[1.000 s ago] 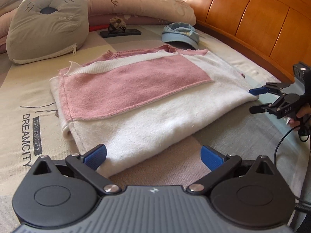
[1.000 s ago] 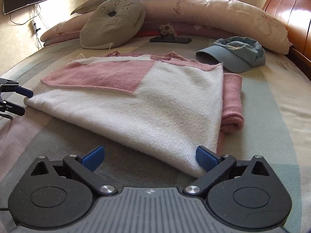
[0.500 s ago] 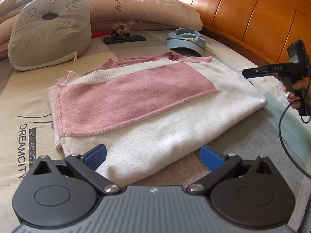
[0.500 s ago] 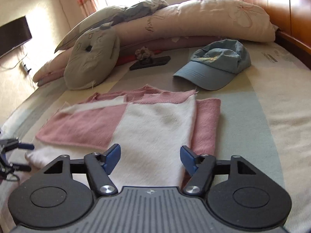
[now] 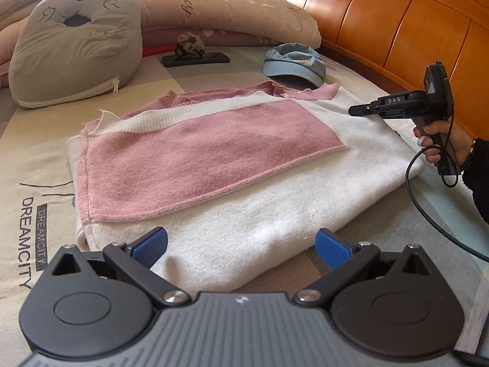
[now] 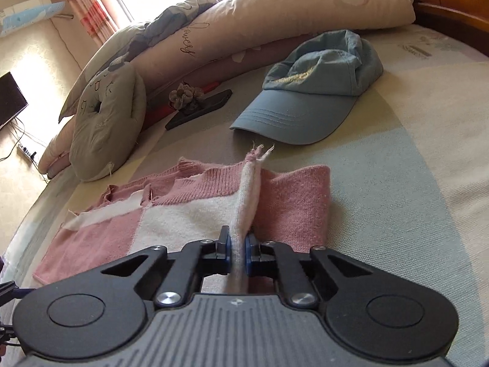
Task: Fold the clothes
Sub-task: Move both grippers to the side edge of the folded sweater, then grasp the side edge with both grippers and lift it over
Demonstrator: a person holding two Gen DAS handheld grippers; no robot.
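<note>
A pink and white sweater [image 5: 232, 165] lies partly folded on the bed. My left gripper [image 5: 241, 244] is open, its blue pads just over the sweater's near white edge. My right gripper [image 6: 237, 249] is shut on a raised ridge of the sweater's white and pink edge [image 6: 249, 189], near the pink sleeve [image 6: 293, 202]. In the left wrist view the right gripper [image 5: 354, 110] shows at the sweater's far right side, held by a hand.
A blue cap [image 6: 311, 88] lies beyond the sweater. A grey cat cushion [image 5: 76, 39], long pillows [image 5: 232, 9], and a dark phone with a flower clip [image 5: 195, 56] sit farther back. The wooden headboard [image 5: 397, 24] runs along the right.
My right gripper has moved to the sweater's right edge and shut on it, lifting a ridge of fabric. The left gripper has edged closer to the near edge and stays open.
</note>
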